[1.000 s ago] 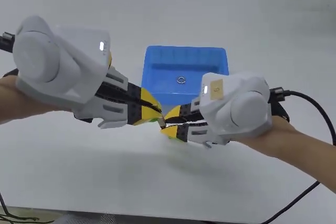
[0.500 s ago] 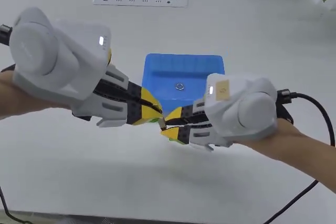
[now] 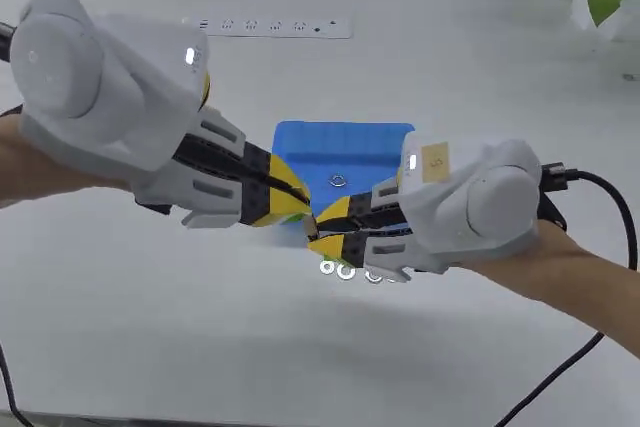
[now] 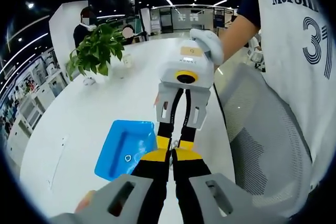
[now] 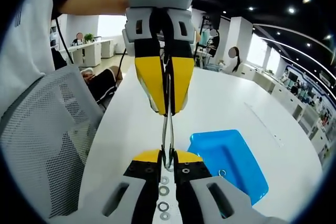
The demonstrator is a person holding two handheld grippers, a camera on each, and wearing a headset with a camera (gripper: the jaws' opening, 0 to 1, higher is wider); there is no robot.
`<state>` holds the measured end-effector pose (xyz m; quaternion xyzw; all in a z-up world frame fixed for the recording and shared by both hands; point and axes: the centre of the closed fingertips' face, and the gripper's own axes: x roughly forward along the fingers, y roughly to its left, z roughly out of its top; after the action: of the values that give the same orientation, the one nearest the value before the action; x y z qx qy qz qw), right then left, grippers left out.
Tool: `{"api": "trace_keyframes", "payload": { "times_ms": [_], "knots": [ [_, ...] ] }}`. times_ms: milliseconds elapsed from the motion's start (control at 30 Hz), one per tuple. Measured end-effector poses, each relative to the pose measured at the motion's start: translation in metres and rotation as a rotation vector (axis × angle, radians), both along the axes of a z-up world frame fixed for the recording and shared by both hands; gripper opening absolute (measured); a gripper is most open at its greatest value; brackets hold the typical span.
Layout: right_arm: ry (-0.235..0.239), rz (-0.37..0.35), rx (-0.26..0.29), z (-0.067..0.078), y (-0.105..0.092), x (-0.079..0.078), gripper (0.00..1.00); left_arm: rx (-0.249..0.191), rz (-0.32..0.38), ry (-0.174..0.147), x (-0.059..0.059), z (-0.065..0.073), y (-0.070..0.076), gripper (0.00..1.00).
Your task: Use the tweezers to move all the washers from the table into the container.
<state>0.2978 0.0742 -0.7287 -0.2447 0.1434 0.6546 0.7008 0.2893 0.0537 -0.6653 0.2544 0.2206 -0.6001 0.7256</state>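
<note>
Right gripper view: washers (image 5: 164,205) line the table (image 5: 121,129) beneath the right gripper (image 5: 167,157), pinched narrow on the tweezers (image 5: 168,129). The left gripper (image 5: 168,109) clamps their far end (probably steadying them). Beyond, the blue container (image 5: 236,150) holds one washer.

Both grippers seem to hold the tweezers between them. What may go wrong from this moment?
1. The left gripper and the right gripper both seem clamped on the thin tweezers; a bad release may drop them onto the washers below.
2. The washers lie close in a row, so picking one may push its neighbours.
3. The container sits aside; a weakly pinched washer could fall on the way.
</note>
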Motion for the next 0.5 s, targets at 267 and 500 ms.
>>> {"api": "trace_keyframes", "payload": {
  "times_ms": [267, 500],
  "knots": [
    [-0.038, -0.007, 0.0, 0.014, -0.004, 0.01, 0.1, 0.009, -0.026, -0.033, 0.009, 0.012, -0.004, 0.06],
    [-0.066, -0.021, 0.005, 0.023, -0.005, 0.026, 0.1, 0.011, -0.039, -0.055, 0.021, 0.021, -0.007, 0.06]
  ]
}}
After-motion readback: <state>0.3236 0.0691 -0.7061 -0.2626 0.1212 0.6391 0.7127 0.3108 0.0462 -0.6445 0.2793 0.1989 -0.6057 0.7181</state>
